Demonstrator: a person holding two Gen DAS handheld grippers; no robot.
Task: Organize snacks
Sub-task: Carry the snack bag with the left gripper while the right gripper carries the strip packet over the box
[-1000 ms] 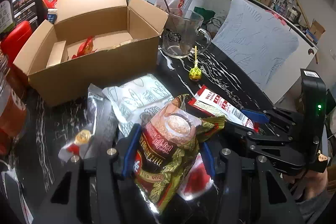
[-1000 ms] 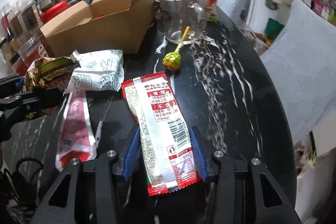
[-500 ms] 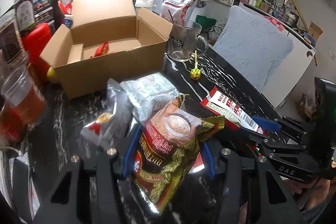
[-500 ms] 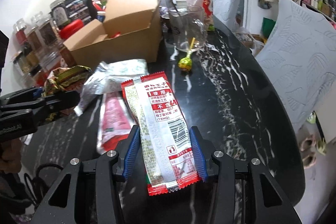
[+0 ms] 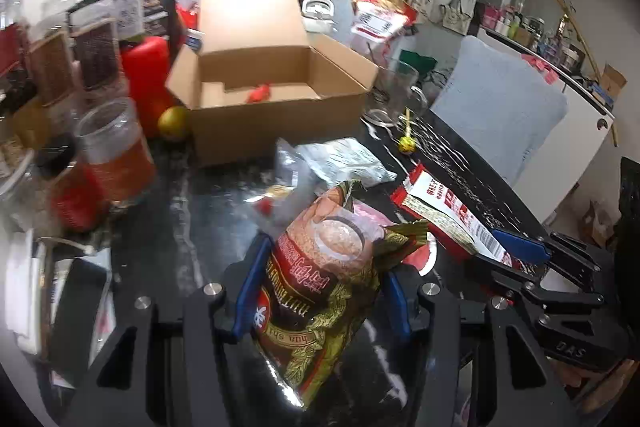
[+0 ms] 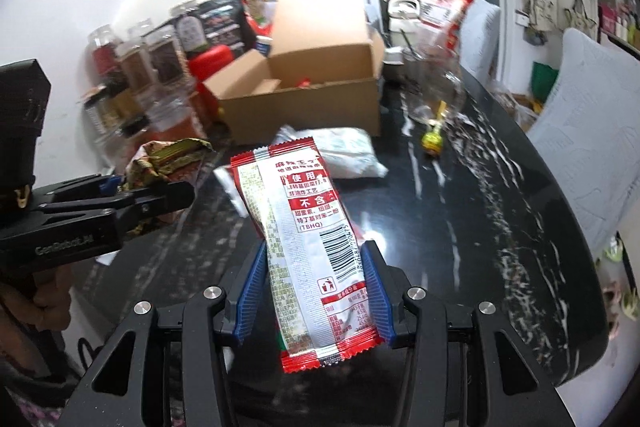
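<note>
My left gripper (image 5: 320, 291) is shut on a brown and gold snack packet (image 5: 320, 283) and holds it above the black table. My right gripper (image 6: 312, 287) is shut on a red and white snack packet (image 6: 304, 227), also lifted; the packet shows in the left wrist view (image 5: 448, 215) too. The open cardboard box (image 5: 280, 115) stands at the back with a small red sweet (image 5: 258, 93) inside. A white packet (image 5: 344, 159) lies in front of the box. A green lollipop (image 5: 407, 143) lies right of it. The box also shows in the right wrist view (image 6: 304, 99).
Jars and a red container (image 5: 144, 75) crowd the table's left side. A glass mug (image 5: 396, 95) stands right of the box, with a red snack bag (image 5: 378, 19) behind it. A grey chair back (image 5: 500, 107) stands off the table's right edge.
Both grippers have risen and pulled back from the table, each with its packet. The box and the packets on the table now look farther away and lower.
</note>
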